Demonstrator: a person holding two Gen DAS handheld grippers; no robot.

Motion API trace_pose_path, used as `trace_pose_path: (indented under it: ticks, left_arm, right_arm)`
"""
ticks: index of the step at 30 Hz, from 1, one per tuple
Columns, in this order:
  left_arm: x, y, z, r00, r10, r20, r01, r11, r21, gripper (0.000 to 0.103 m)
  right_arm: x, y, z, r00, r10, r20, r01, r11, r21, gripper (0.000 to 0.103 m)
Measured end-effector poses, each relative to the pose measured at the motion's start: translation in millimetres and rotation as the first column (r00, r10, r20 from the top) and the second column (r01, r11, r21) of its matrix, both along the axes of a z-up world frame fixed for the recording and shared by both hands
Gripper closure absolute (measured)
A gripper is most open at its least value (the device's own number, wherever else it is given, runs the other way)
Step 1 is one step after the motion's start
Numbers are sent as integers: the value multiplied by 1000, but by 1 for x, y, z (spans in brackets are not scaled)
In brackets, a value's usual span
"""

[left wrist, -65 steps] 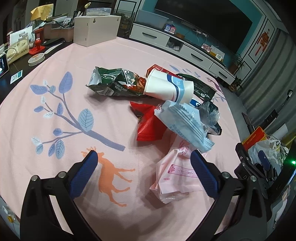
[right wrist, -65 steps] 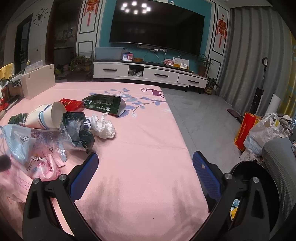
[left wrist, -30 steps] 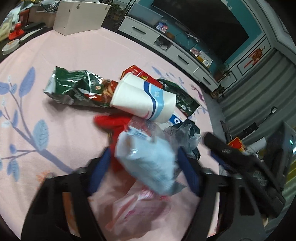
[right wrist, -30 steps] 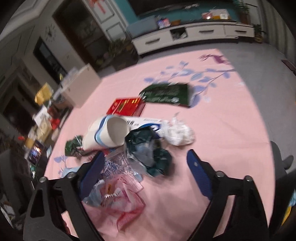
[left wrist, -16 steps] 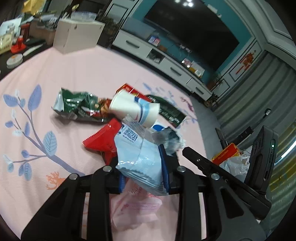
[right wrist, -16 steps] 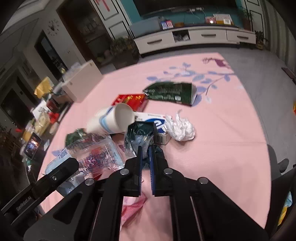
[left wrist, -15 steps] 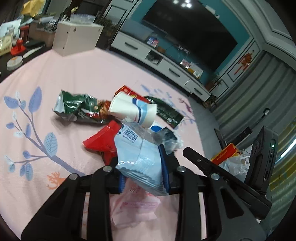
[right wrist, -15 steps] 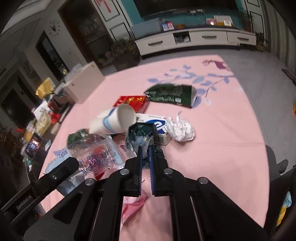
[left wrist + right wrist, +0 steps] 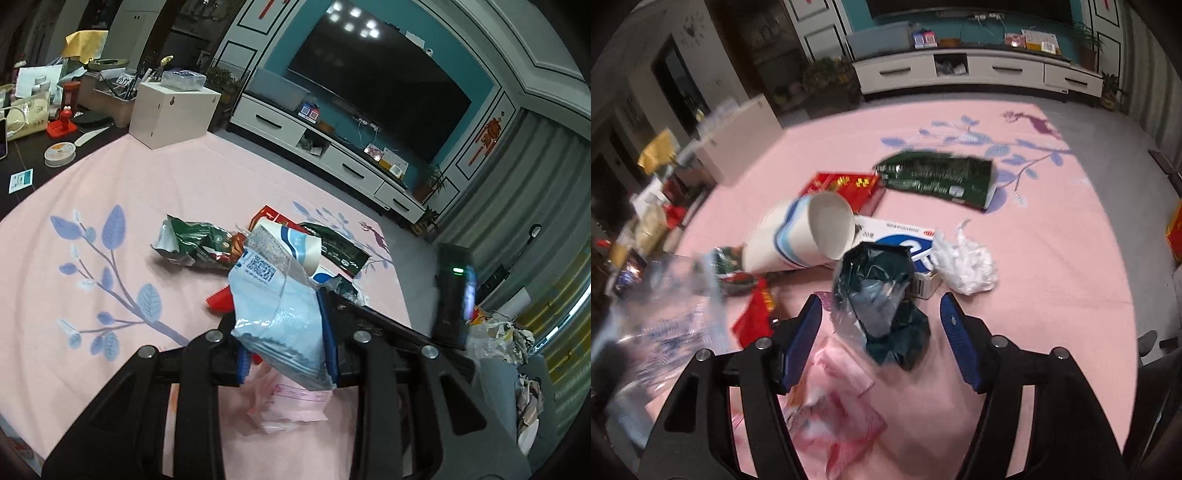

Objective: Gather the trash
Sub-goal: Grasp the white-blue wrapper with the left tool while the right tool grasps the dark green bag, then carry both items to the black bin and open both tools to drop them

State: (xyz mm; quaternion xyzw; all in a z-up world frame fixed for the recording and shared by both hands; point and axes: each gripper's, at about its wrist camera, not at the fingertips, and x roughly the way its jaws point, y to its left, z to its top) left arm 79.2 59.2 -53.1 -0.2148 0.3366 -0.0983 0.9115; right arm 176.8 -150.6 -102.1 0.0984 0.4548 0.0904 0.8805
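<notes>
My left gripper (image 9: pixel 286 343) is shut on a pale blue plastic wrapper (image 9: pixel 280 306), held up off the pink tablecloth (image 9: pixel 110 184). The same wrapper shows as a blur at the left of the right wrist view (image 9: pixel 665 314). My right gripper (image 9: pixel 881 332) has its jaws opening. A crumpled dark green bag (image 9: pixel 882 306) lies between its blue fingers (image 9: pixel 805 332), and the pads do not press on it. Around it lie a tipped paper cup (image 9: pixel 805 236), a white crumpled tissue (image 9: pixel 964 262), a pink wrapper (image 9: pixel 834 398) and a red wrapper (image 9: pixel 755 317).
More litter lies behind the cup: a flat dark green packet (image 9: pixel 938 177), a red box (image 9: pixel 842 184), a white and blue carton (image 9: pixel 901 240) and a green and red snack bag (image 9: pixel 195 243). A white box (image 9: pixel 170 107) stands at the table's far left edge.
The left gripper closed on the pale blue wrapper and lifted it. The right gripper pinched shut at the dark green bag, then spread its fingers again with the bag between them.
</notes>
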Motion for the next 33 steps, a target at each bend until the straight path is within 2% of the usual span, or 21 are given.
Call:
trace_pose_path:
  ticks: [2, 3, 6, 9, 16, 20, 23, 28, 30, 33]
  left_arm:
    - [0, 3, 1, 1000, 6, 2, -6, 1000, 4, 71]
    - [0, 5, 1, 1000, 11, 3, -11, 1000, 2, 71]
    - [0, 8, 0, 1000, 6, 1, -6, 1000, -11, 71]
    - [-3, 7, 1, 1000, 1, 8, -1, 1000, -1, 71]
    - [-15, 1, 9, 999, -16, 39, 16, 1000, 15, 71]
    - [-30, -14, 12, 997, -44, 61, 40, 997, 68, 71]
    - [-44, -33, 12, 994, -81, 76, 69, 987, 146, 71]
    - [-71, -66, 25, 981, -160, 111, 139, 974, 179, 71]
    - [-81, -82, 33, 973, -189, 132, 163, 970, 183, 71]
    - [-93, -103, 46, 958, -239, 156, 216, 965, 150, 71]
  right_arm:
    - [5, 4, -9, 1000, -1, -28, 1, 1000, -11, 38]
    - [7, 6, -13, 999, -4, -36, 3, 1000, -16, 47]
    - [5, 11, -16, 999, 4, -32, -6, 999, -45, 55]
    - [-6, 12, -9, 1000, 6, -15, -7, 997, -78, 57]
    - [-54, -16, 34, 997, -27, 74, 24, 999, 34, 57]
    - [-95, -39, 56, 990, -57, 128, 44, 993, 107, 57]
    - [-129, -61, 70, 977, -114, 180, 93, 989, 118, 57]
    - [-175, -102, 97, 936, -234, 264, 202, 969, 144, 56]
    - [-191, -112, 109, 916, -258, 307, 223, 964, 145, 56]
    - [-216, -125, 126, 879, -289, 378, 260, 957, 128, 56]
